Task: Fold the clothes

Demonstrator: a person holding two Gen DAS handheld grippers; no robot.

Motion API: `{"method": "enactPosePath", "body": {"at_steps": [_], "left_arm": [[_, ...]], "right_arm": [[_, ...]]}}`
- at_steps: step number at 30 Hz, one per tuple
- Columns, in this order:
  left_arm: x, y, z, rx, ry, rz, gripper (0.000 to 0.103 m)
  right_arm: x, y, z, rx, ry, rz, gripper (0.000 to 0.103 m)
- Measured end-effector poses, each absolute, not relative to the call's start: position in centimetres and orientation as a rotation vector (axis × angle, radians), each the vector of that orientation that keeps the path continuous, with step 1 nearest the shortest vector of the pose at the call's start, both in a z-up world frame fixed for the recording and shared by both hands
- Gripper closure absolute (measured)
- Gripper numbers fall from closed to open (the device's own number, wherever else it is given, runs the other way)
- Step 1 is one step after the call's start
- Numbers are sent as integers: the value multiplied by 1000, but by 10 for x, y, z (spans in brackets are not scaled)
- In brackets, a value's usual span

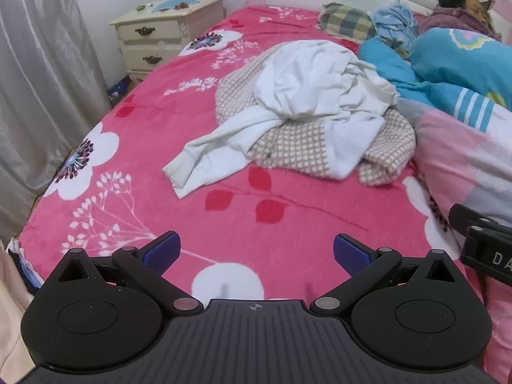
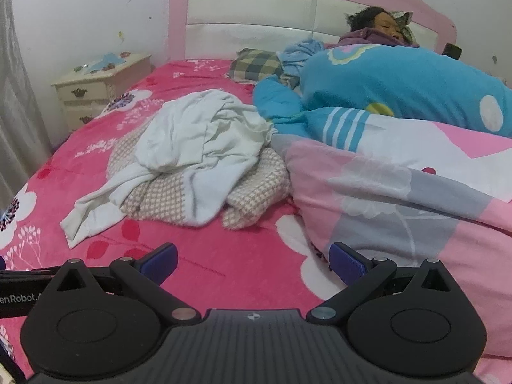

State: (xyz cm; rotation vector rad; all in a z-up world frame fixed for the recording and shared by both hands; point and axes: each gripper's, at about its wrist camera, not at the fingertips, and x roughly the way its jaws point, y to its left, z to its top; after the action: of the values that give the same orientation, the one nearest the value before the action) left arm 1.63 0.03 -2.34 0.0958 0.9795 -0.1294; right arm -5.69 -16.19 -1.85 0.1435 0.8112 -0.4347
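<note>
Left wrist view shows the left gripper (image 1: 257,252) with its jaws spread wide and nothing between them, hovering over the bare pink floral bed cover (image 1: 224,224) near the foot edge of the bed. The right gripper (image 2: 252,260) is likewise released and empty, and its body just shows at the right edge of the left view.

The clothes lie in one crumpled heap toward the middle of the bed, well ahead of both grippers. A white garment (image 1: 307,96) is draped on top, with one long sleeve or leg trailing toward the bed's left edge. Beneath it sits a beige checked knit (image 1: 297,147), bunched and partly hidden. The heap touches the pink and blue quilt (image 2: 416,166) that covers a sleeping person (image 2: 387,27) along the right side of the bed.

By my reading, the folding has not yet begun: neither piece is spread flat, no creases are set, and no finished stack is in sight. What remains is everything, likely starting with lifting the white garment off the knit and laying it out on the open stretch of cover.
</note>
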Motion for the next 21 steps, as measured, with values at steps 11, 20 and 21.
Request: {"method": "enactPosePath", "body": {"at_steps": [11, 20, 21], "left_arm": [[16, 9, -27, 83, 978, -116, 0], [22, 6, -29, 96, 977, -109, 0], [23, 6, -29, 96, 977, -108, 0]], "right_arm": [[-57, -156, -22, 136, 829, -429, 0], [-53, -158, -24, 135, 837, -423, 0], [-52, -157, -25, 134, 837, -421, 0]]}}
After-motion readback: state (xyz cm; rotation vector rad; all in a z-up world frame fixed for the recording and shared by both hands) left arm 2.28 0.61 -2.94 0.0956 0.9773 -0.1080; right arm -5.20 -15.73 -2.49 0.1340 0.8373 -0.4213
